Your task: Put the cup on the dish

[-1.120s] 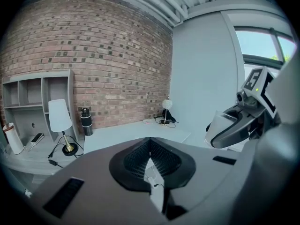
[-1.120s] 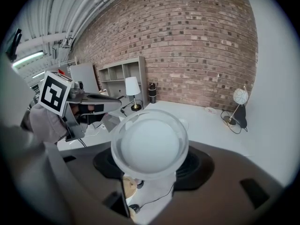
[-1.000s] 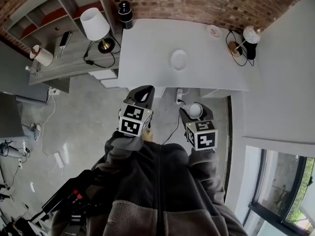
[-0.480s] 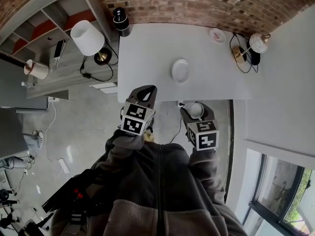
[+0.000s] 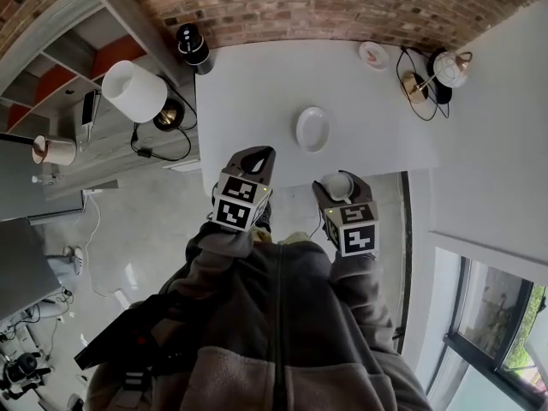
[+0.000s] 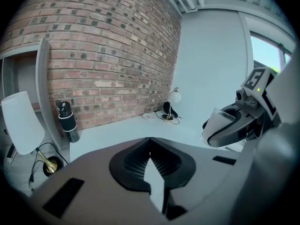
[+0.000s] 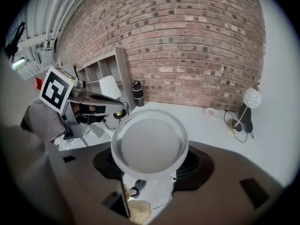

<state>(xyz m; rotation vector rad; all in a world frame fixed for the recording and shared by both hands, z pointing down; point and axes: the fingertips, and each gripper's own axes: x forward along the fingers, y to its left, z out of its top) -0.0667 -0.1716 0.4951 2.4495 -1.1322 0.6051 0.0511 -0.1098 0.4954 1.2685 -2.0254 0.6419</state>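
Between the pads of the right claw sits the cup, pale, mouth facing the camera, gripped on both sides with the jaws standing wide. Head view: cup is in the air by the front edge of the table, apart from the white dish lying mid-table. Right gripper view: the cup fills the middle and no dish shows. Left gripper view: cup side-on. Left claw has jaws together, nothing in them. Small saucer and globe lamp at the far corner, black bottle by the brick wall.
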